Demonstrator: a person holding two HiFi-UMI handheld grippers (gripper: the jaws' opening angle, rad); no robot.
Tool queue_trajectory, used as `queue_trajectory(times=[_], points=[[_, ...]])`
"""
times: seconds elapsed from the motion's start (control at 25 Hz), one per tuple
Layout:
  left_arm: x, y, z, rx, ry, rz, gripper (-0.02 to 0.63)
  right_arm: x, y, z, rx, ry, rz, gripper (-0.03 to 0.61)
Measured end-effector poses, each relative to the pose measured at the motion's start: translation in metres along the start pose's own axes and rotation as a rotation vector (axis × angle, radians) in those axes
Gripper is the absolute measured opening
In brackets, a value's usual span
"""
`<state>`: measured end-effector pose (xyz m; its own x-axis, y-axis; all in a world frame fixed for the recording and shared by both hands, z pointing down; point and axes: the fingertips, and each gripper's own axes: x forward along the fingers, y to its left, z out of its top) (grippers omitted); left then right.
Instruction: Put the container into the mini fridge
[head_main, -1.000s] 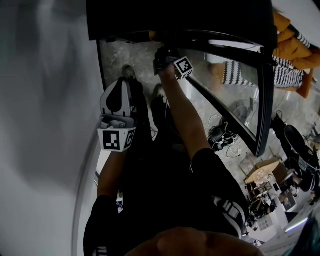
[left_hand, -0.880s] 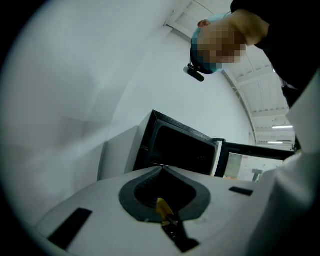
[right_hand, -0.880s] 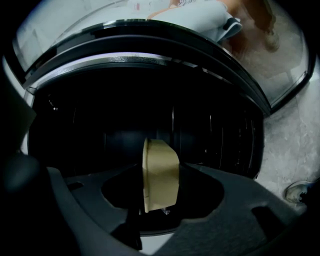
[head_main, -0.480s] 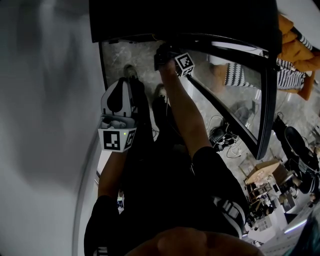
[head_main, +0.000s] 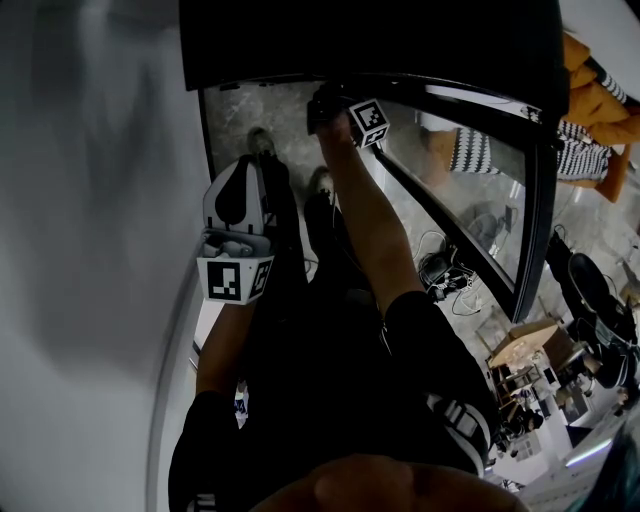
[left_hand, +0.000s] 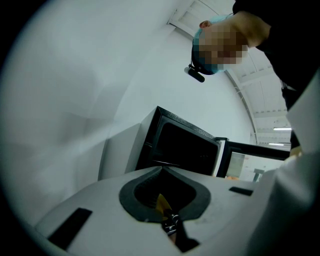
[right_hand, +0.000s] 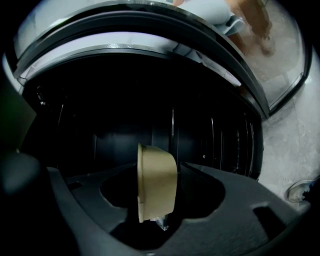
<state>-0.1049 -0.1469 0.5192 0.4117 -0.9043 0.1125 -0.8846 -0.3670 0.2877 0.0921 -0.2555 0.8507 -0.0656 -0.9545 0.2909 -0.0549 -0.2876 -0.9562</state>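
The fridge (right_hand: 100, 125) mouth stands open with the right claw (head_main: 322, 104) at it, its jaws opening with the container (right_hand: 156, 180) between them. Dark room lies behind and to both sides of the container, bounded on the right by a ribbed wall (right_hand: 230, 140). The door (head_main: 505, 190) is swung wide to the right and closes off that side, so the way in is from the front, over the floor (head_main: 285, 115). The person's shoes (head_main: 258, 143) stand just before the mouth. The left claw (head_main: 238, 200), jaws together, hangs in free air between the wall (head_main: 90, 220) and the person's leg (head_main: 300, 280), apart from the fridge. Beyond the door, boxes (head_main: 525, 345) and cables (head_main: 455, 295) crowd the floor.
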Motion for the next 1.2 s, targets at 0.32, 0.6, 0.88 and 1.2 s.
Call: queue_trajectory(times=[0.32, 0.6, 0.88, 1.2], points=[[0.004, 0.0, 0.0, -0.002, 0.0, -0.003, 0.005, 0.006, 0.0, 0.005, 0.007, -0.027, -0.015, 0.222], [0.004, 0.002, -0.001, -0.004, 0.006, -0.001, 0.005, 0.014, 0.0, 0.004, 0.002, -0.047, -0.044, 0.224], [0.003, 0.006, 0.0, -0.004, 0.007, 0.005, 0.005, 0.019, 0.002, 0.004, -0.005, -0.046, -0.05, 0.222], [0.001, 0.002, 0.001, -0.007, 0.003, -0.001, 0.005, 0.013, 0.004, 0.005, -0.005, -0.041, -0.039, 0.242]])
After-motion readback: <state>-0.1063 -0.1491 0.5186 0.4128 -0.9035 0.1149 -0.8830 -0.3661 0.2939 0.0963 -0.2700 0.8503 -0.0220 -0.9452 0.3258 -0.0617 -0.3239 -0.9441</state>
